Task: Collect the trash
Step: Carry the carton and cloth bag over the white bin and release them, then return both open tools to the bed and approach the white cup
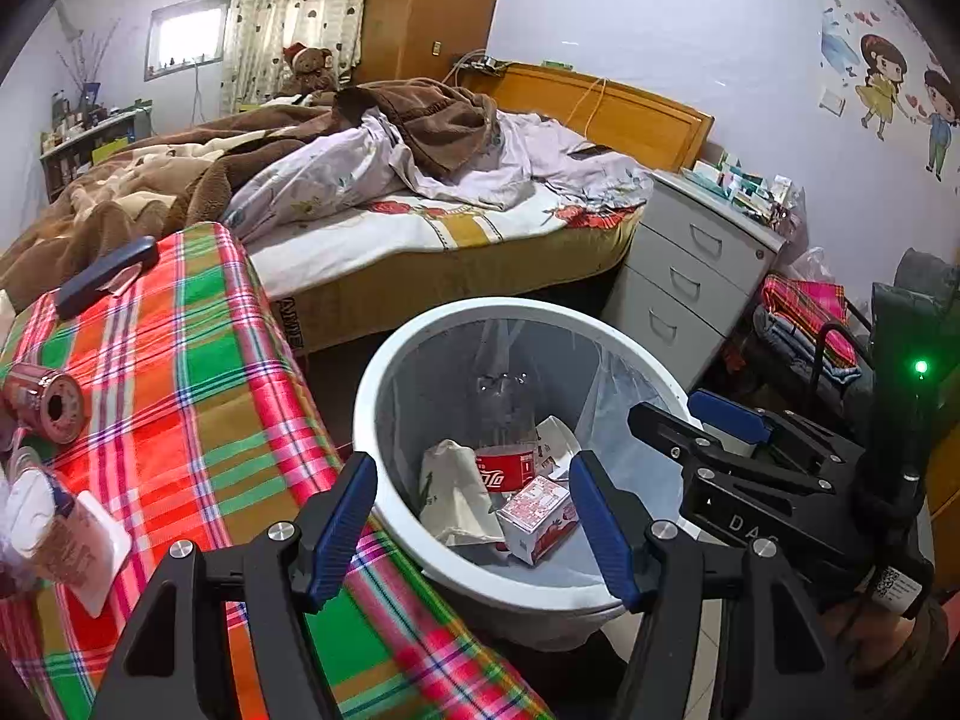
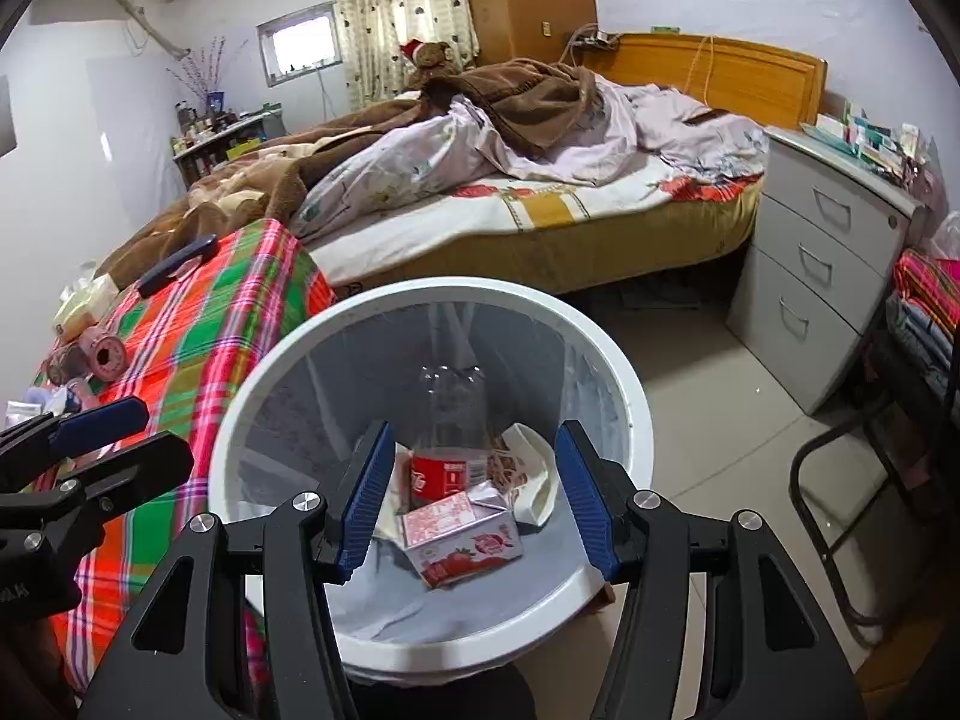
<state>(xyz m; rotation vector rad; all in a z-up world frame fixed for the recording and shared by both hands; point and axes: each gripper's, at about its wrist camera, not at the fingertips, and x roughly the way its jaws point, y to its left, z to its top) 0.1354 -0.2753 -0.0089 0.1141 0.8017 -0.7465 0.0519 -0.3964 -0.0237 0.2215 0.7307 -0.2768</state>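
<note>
A white trash bin with a clear liner stands on the floor beside a plaid-covered table. Inside lie a cola bottle, a pink strawberry carton and crumpled paper. The bin also shows in the right wrist view, with the carton and bottle. My left gripper is open and empty over the bin's near rim. My right gripper is open and empty above the bin. A red can and a white packet lie on the table.
A dark remote lies at the table's far end. An unmade bed stands behind the bin, a grey drawer unit to its right. A black chair frame and stacked cloths are at right.
</note>
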